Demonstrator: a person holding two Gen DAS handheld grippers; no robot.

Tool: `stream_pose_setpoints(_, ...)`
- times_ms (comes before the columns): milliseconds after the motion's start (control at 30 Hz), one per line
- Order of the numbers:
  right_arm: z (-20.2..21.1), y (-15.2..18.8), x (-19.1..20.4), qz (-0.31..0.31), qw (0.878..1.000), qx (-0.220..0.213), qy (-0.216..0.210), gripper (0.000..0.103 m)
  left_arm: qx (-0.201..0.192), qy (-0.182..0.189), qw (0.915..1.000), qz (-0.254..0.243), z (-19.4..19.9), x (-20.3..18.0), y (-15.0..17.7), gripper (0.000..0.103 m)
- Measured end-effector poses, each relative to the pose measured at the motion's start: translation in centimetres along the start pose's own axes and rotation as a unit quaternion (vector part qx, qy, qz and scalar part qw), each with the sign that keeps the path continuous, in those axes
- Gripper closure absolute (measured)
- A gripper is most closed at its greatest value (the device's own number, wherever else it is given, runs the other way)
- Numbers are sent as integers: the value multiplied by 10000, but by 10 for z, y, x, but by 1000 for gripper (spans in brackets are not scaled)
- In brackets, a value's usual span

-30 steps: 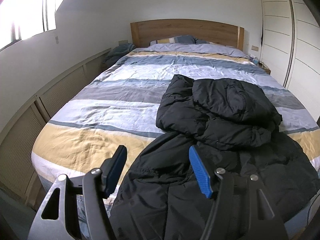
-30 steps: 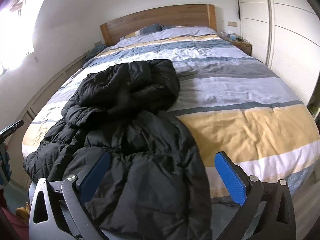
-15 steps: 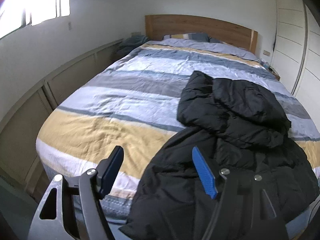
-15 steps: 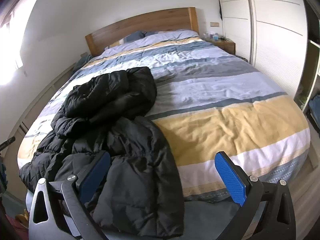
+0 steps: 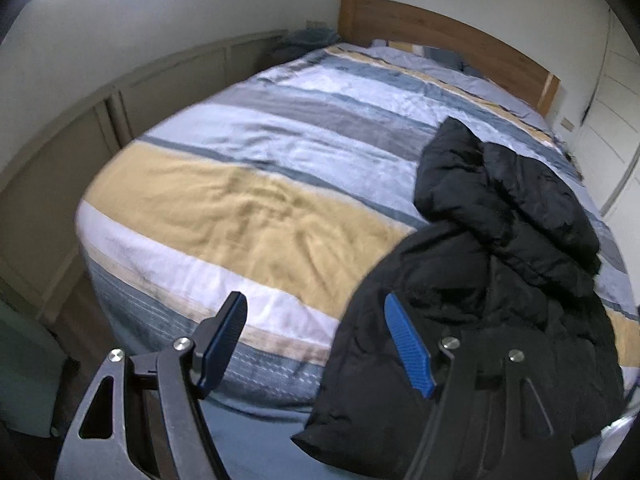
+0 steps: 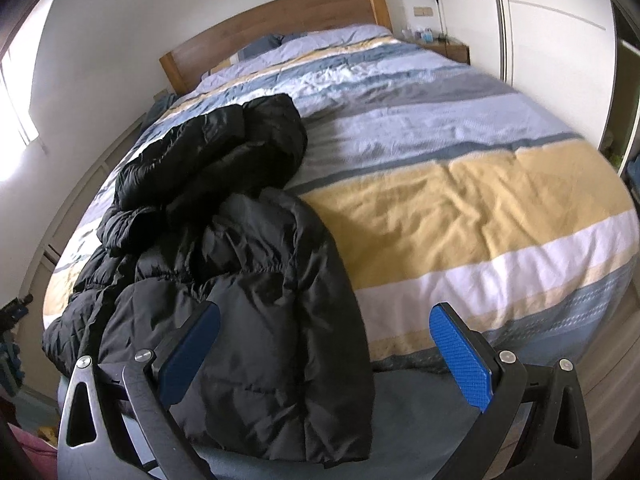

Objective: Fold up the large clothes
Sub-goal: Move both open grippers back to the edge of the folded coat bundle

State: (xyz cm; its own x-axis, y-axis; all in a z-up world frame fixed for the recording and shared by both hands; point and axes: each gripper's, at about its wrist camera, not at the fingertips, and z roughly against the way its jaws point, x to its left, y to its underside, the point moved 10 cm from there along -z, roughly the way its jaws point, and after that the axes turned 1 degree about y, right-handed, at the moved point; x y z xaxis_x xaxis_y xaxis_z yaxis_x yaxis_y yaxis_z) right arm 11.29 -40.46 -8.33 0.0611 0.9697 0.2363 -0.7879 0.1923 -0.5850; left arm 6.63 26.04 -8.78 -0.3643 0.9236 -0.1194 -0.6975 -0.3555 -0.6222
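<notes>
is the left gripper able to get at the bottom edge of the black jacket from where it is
Probably yes: the left gripper is open and empty, the black jacket hem hangs over the bed edge just beside it, and nothing lies between them.

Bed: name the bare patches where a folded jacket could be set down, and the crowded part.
Free: the striped duvet between the black jacket and the wardrobe-side edge, and in the left wrist view the stretch from the jacket to the panelled-wall side. Also the band between the jacket and the headboard. Crowded: the foot edge, where the crumpled jacket hangs over.
</notes>
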Motion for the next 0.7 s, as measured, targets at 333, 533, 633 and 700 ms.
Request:
stream_pose_setpoints(333, -6, 6, -1, -8, 10000, 69, 22, 0, 199, 262, 9993, 203, -11, 1, 18, 33)
stream_pose_setpoints(533, -9, 10, -9, -155, 9998, 95, -50, 0, 232, 338, 9985, 369, -13, 15, 23, 33)
stream_pose_setpoints(633, -14, 14, -9, -261, 9994, 180, -166, 0, 520, 807, 9940, 522, -26, 7, 37, 33)
stream_pose_setpoints(700, -17, 17, -9, -302, 9990, 227, -236, 0, 687, 1059, 9899, 649, -33, 2, 46, 33)
